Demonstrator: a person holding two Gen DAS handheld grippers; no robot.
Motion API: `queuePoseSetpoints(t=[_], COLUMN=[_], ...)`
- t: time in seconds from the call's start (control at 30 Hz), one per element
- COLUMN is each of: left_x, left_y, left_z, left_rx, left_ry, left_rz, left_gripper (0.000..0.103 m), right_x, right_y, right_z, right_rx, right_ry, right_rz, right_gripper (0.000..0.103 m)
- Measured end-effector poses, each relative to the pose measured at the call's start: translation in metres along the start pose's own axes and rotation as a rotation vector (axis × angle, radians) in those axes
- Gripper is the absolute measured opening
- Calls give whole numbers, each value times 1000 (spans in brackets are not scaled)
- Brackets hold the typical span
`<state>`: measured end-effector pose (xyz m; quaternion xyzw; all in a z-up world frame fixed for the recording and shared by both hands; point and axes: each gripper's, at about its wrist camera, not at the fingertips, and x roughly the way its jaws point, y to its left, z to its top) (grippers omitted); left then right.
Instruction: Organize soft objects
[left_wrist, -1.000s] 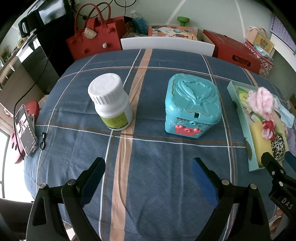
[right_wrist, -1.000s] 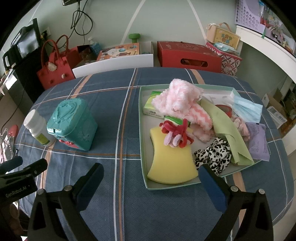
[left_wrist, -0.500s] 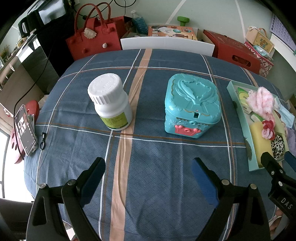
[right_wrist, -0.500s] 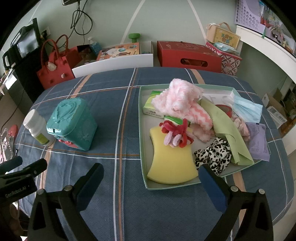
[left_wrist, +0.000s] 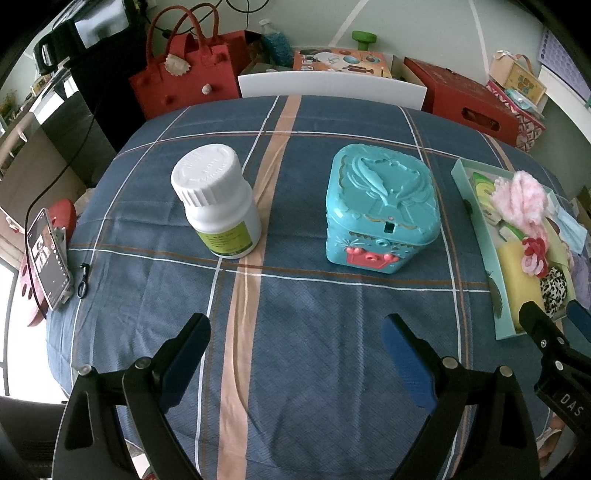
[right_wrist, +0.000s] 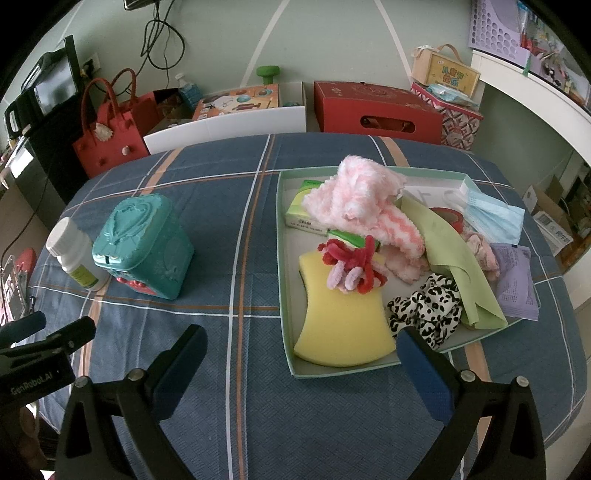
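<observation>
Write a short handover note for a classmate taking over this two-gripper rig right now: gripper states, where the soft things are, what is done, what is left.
Left gripper: jaws open, empty, above bare tablecloth facing the white bottle and teal box.
Right gripper: jaws open, empty, at the near edge of the tray.
Soft things all lie jumbled in the tray: yellow sponge, red-pink pipe-cleaner bundle, pink fluffy cloth, spotted scrunchie, green cloth, face mask.
Done: nothing visibly sorted.
Left: pick and organize every soft item.
</observation>
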<state>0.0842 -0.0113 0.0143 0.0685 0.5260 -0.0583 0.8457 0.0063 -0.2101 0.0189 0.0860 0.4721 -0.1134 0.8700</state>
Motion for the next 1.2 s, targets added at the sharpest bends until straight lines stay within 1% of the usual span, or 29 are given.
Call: queuePoseSetpoints(t=[0.93,1.13,1.2], left_x=[-1,-6,-7], left_y=[0,1,1], left_z=[0,2,3], left_rx=[1,-3,-2], left_ry=[-2,-30,-30], left_rz=[0,2,-10], left_gripper=[94,94,94], right_x=[1,1,1], right_y=[0,0,0], right_z=[0,-3,-3], right_rx=[-1,-2,-1], right_ry=[1,2,3], right_rz=[0,0,0], right_gripper=[103,103,103])
